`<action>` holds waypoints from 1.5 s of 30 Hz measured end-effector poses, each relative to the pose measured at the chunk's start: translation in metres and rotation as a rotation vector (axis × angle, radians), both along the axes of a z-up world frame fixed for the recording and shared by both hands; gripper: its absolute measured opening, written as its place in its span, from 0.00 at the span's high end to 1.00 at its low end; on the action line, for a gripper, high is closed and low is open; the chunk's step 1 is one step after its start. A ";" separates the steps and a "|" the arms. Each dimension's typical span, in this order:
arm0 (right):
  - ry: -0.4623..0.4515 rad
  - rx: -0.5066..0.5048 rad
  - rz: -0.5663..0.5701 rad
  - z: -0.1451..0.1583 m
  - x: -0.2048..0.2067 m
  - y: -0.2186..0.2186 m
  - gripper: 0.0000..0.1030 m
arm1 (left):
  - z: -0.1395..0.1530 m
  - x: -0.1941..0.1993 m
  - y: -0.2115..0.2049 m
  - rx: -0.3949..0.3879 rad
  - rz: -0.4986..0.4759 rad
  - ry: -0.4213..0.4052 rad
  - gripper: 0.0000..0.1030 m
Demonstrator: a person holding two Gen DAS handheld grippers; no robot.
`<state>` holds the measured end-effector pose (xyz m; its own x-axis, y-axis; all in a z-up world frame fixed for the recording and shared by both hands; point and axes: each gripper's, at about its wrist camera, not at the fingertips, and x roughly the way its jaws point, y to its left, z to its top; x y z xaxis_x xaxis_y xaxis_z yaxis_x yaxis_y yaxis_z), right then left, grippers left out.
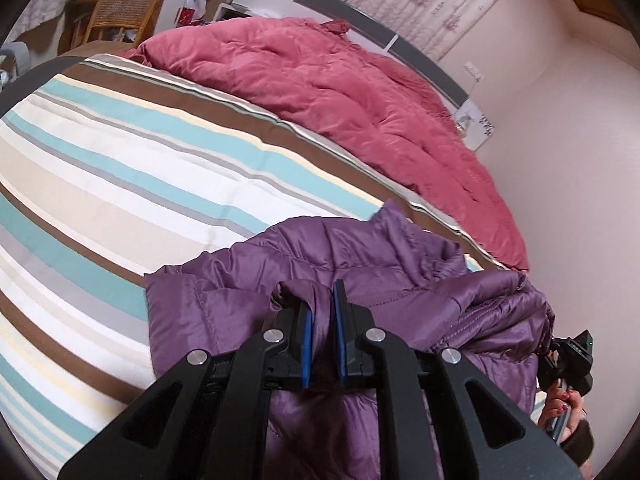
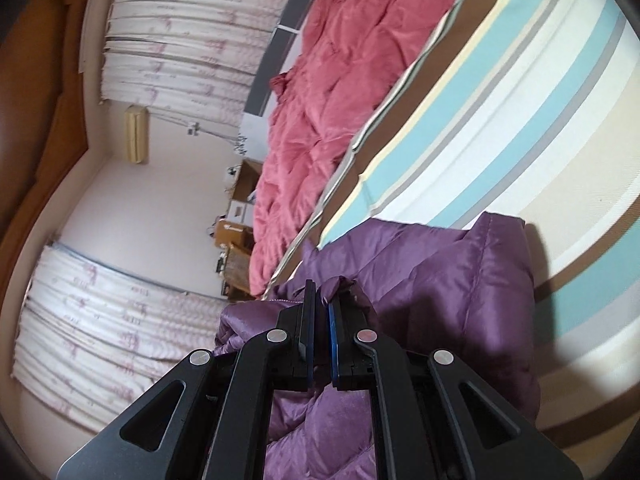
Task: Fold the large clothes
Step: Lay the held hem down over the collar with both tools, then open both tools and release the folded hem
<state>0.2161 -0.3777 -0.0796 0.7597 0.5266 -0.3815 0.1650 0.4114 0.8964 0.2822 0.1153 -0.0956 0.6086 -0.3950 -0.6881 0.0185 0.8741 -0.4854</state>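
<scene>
A purple quilted jacket (image 1: 360,264) lies partly on the striped bed cover (image 1: 120,168), with a fold of it bunched up. My left gripper (image 1: 322,300) is shut on a pinch of the jacket's fabric between its blue pads. In the right wrist view, which is rolled sideways, the same purple jacket (image 2: 440,280) drapes over the striped bed cover (image 2: 520,120). My right gripper (image 2: 322,300) is shut on another fold of the jacket. The right gripper (image 1: 572,356) and the hand holding it also show at the far right of the left wrist view, against the jacket's edge.
A red-pink quilt (image 1: 340,92) lies heaped along the far side of the bed by the dark headboard (image 1: 400,44). A wicker chair (image 1: 120,8) and desk stand beyond the bed's corner. Curtains (image 2: 180,40), a pale wall and boxes (image 2: 236,216) are to the side.
</scene>
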 end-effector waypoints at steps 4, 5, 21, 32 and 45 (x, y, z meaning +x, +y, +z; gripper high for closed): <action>0.033 -0.043 -0.025 -0.010 0.008 0.003 0.95 | -0.012 0.012 -0.007 0.042 0.024 0.023 0.88; 0.046 -0.067 -0.031 -0.013 0.010 0.004 0.95 | -0.015 0.015 -0.009 0.049 0.029 0.028 0.87; 0.104 -0.696 0.009 -0.004 0.038 0.057 0.94 | -0.031 0.008 -0.007 0.110 0.163 0.008 0.49; 0.176 -1.078 0.049 -0.001 0.058 0.098 0.94 | -0.031 -0.003 -0.011 0.177 0.209 -0.029 0.40; 0.146 -1.108 0.083 0.028 0.052 0.101 0.90 | 0.018 -0.054 -0.033 0.211 0.202 -0.196 0.23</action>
